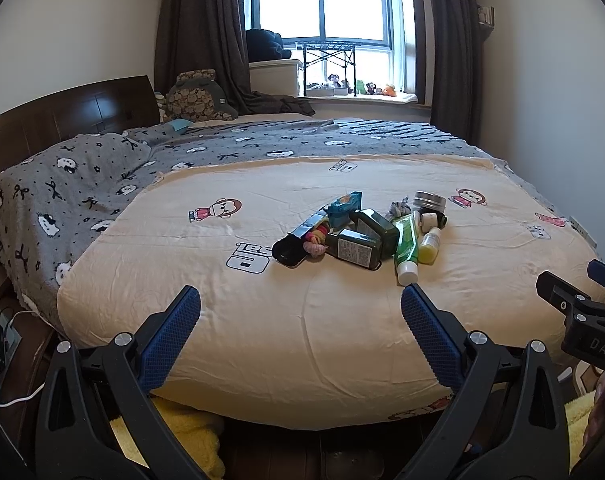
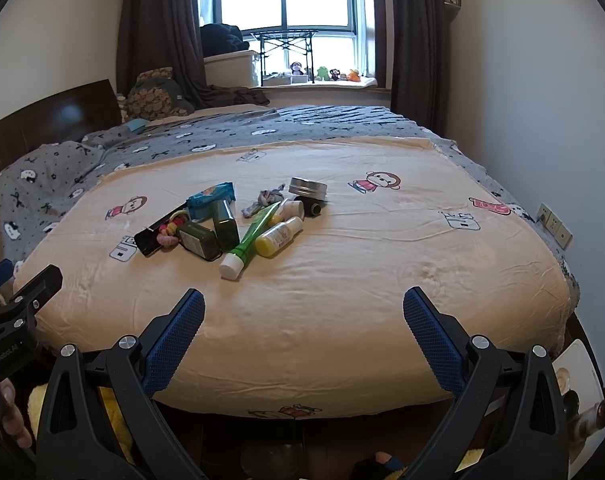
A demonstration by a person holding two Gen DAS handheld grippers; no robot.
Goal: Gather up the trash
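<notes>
Both released, the left gripper (image 1: pixel 301 308) and right gripper (image 2: pixel 304 310) hover at frame bottom, facing the heaped bottles and tubes (image 1: pixel 366 232) mid-frame on the cream cartoon-print bed (image 1: pixel 262 340), poised for collection

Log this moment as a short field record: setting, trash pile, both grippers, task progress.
setting: bed with cream monkey-print sheet, grey blanket behind, window beyond
trash pile: clustered mid-bed; green tube, yellow bottle, two dark green bottles, teal packet, round metal tin, black case with hair ties
left gripper: open, empty, short of the pile
right gripper: open, empty, short of the pile
task progress: nothing picked up yet
</notes>
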